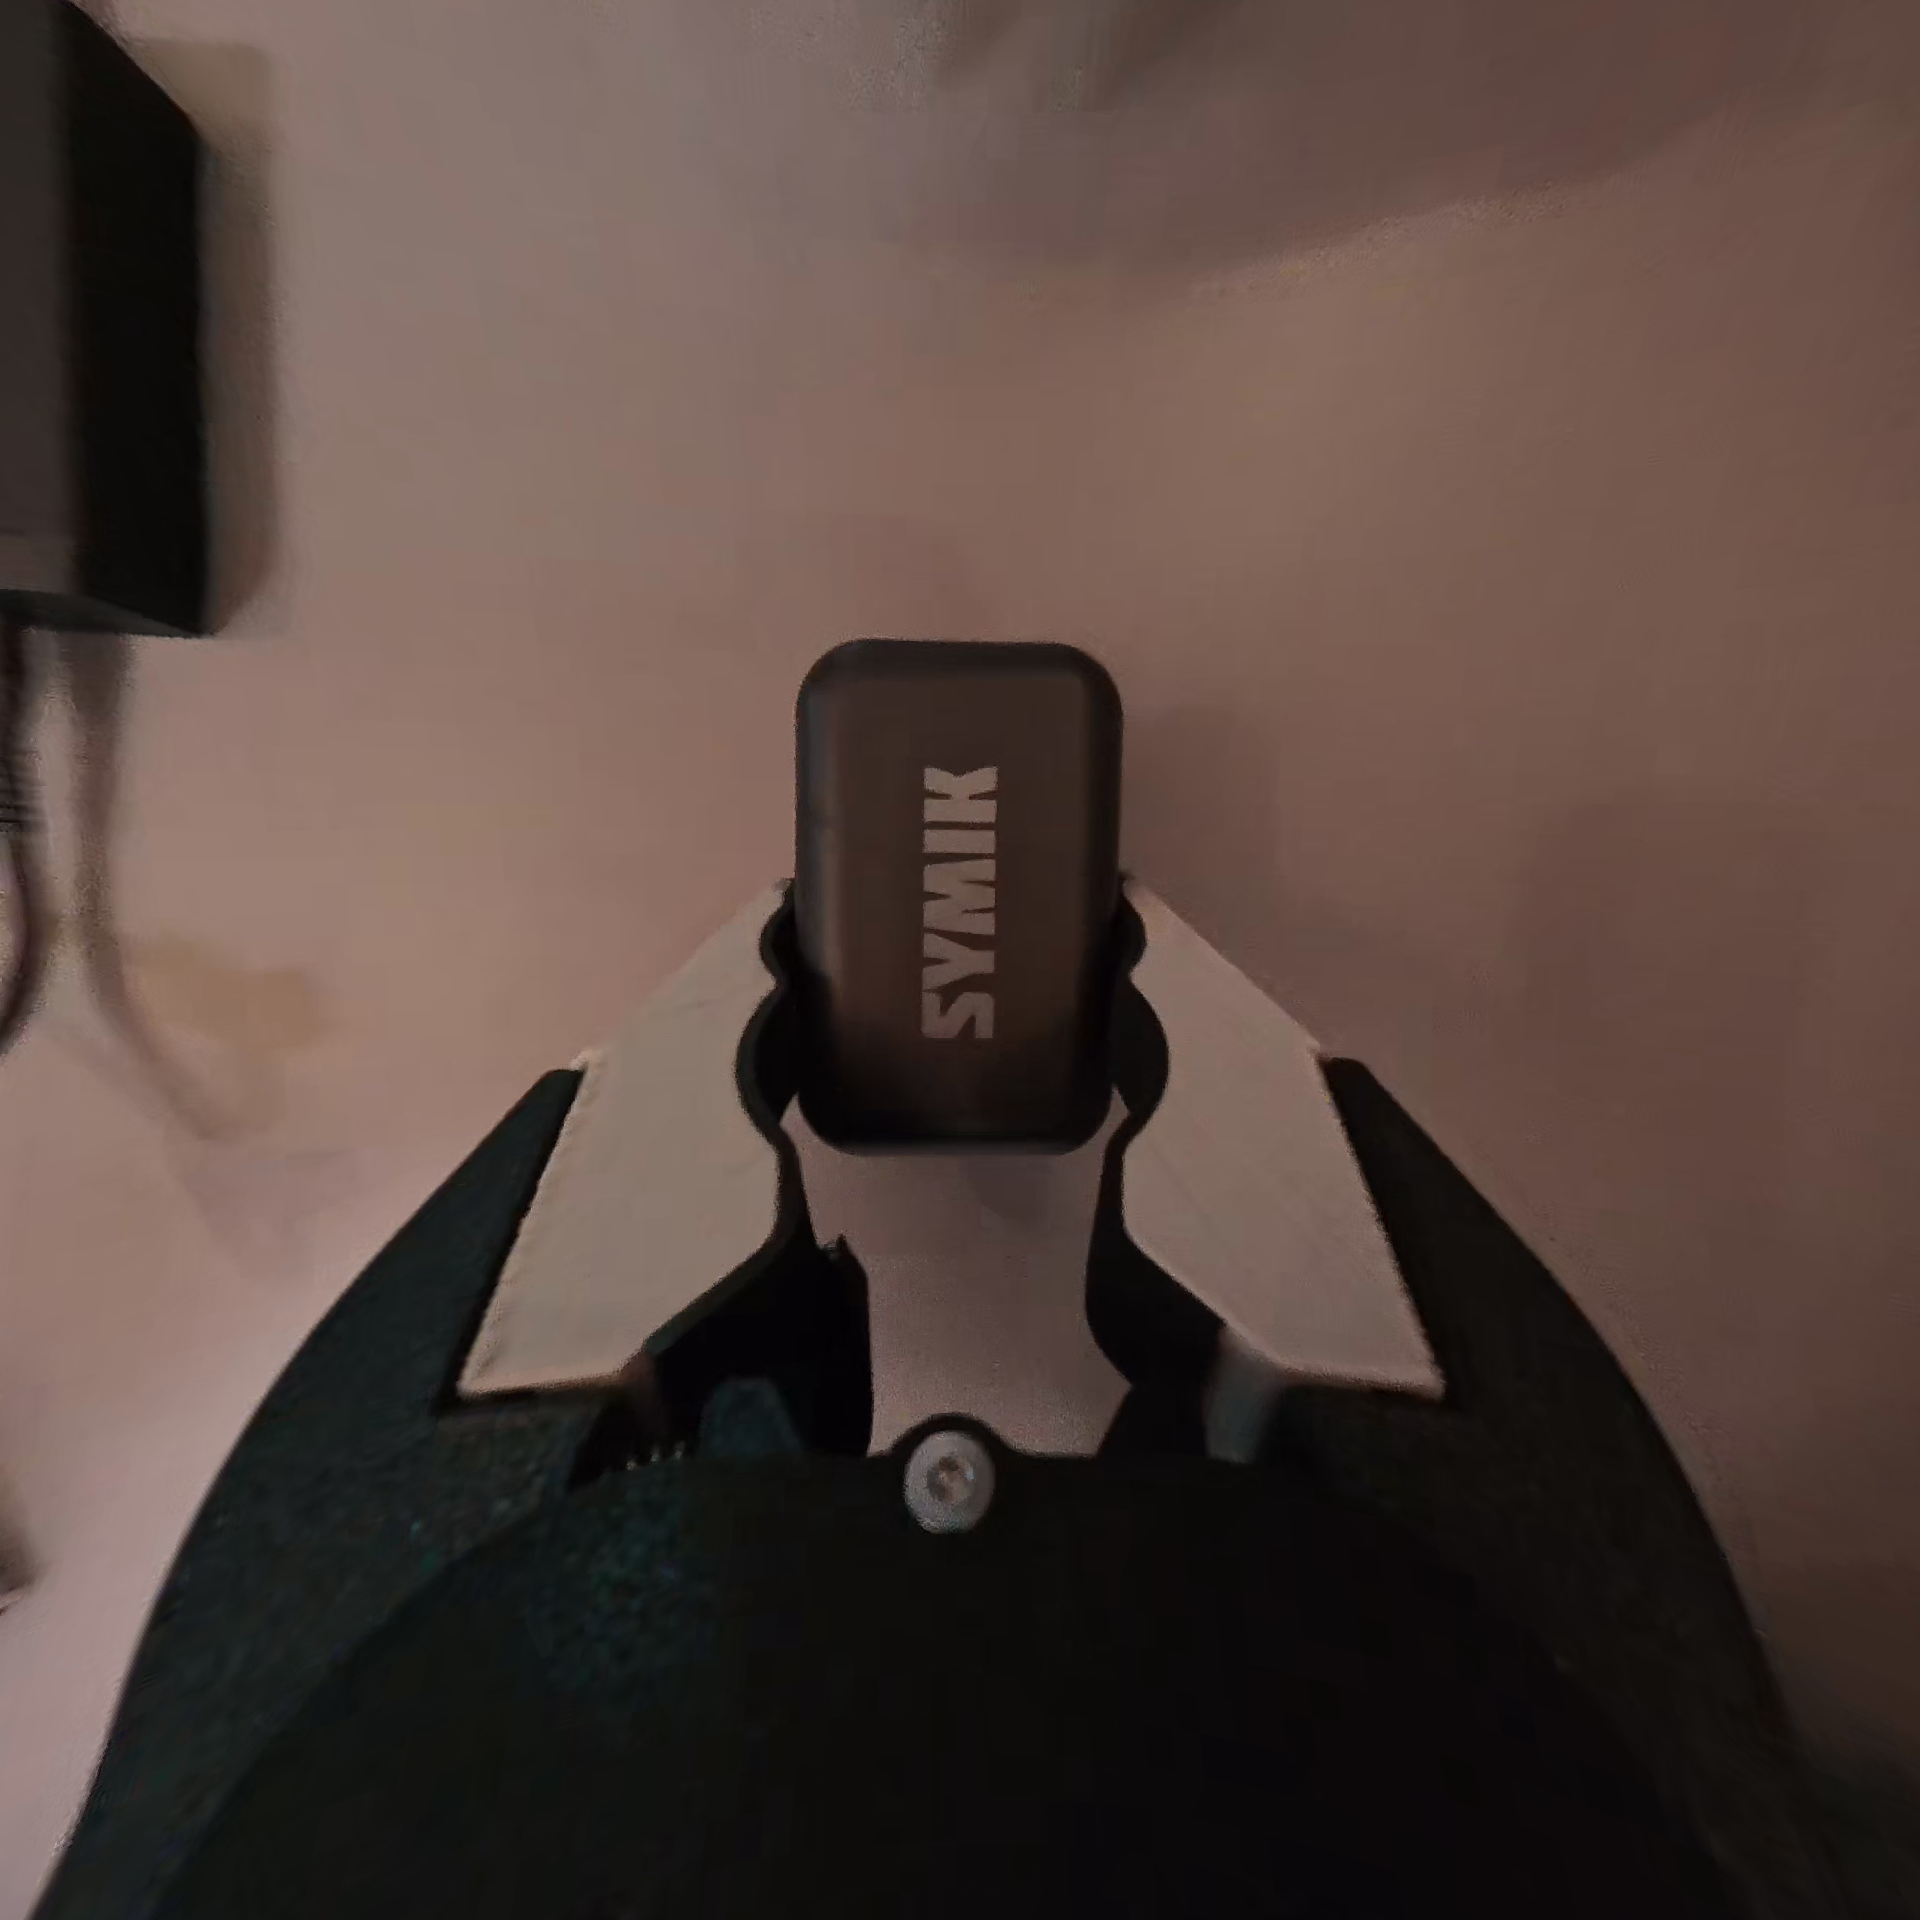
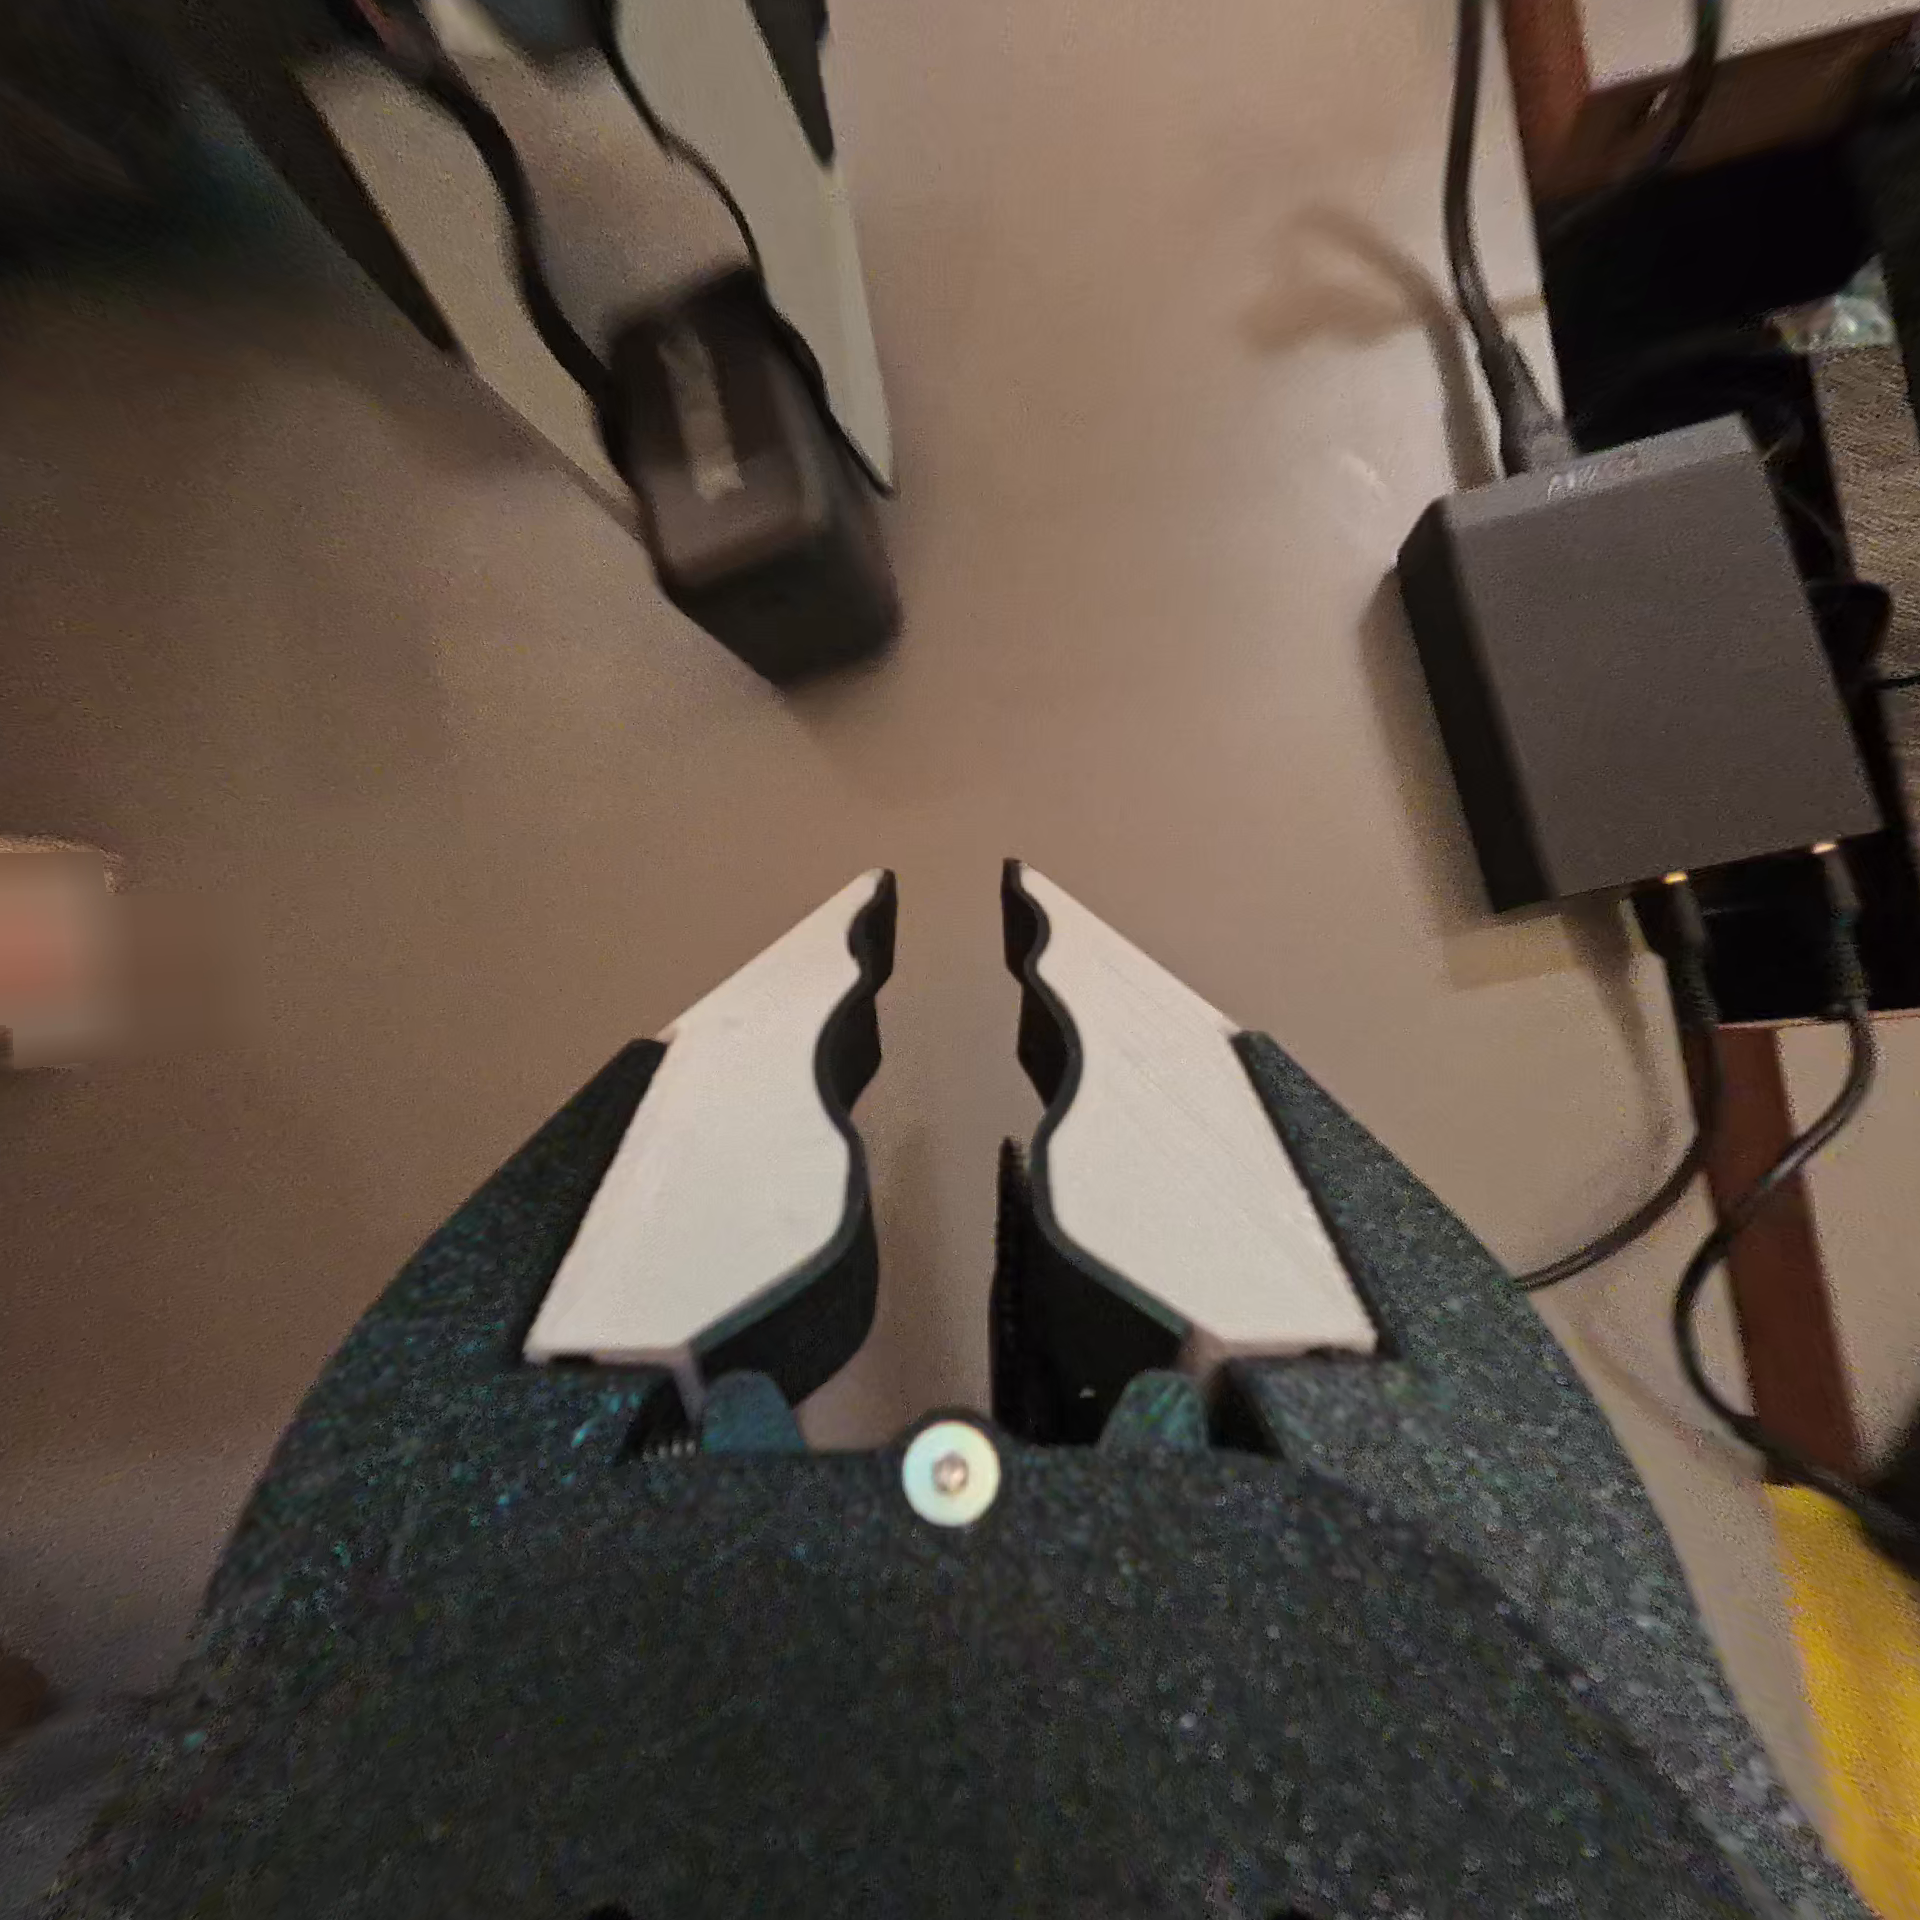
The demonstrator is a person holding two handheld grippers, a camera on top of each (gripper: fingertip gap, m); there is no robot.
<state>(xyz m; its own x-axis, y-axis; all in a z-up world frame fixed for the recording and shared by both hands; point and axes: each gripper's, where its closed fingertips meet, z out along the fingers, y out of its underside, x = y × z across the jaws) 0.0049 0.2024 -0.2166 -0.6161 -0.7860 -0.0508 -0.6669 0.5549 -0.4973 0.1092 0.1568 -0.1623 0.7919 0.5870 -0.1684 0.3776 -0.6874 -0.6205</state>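
Note:
My left gripper (image 1: 956, 904) is shut on a small dark rounded case (image 1: 956, 831) with white lettering. It holds the case by its sides, lower half between the jaws, over a pale beige surface (image 1: 1351, 623). In the right wrist view the left gripper (image 2: 764, 488) shows at the upper left, blurred, with the same dark case (image 2: 748, 499) between its fingers. My right gripper (image 2: 948, 883) is open a little and holds nothing. It points across the beige surface (image 2: 1091, 623), with the case some way ahead of it to the left.
A dark grey charger box (image 2: 1621, 665) with cables plugged in sits at the right, beside a reddish-brown wooden frame (image 2: 1766, 1226). It also shows at the left edge of the left wrist view (image 1: 94, 343). Black cables (image 2: 1475, 208) trail around it. Something yellow (image 2: 1849, 1704) lies at the lower right. My hands' fingertips stand some 12 cm from each other.

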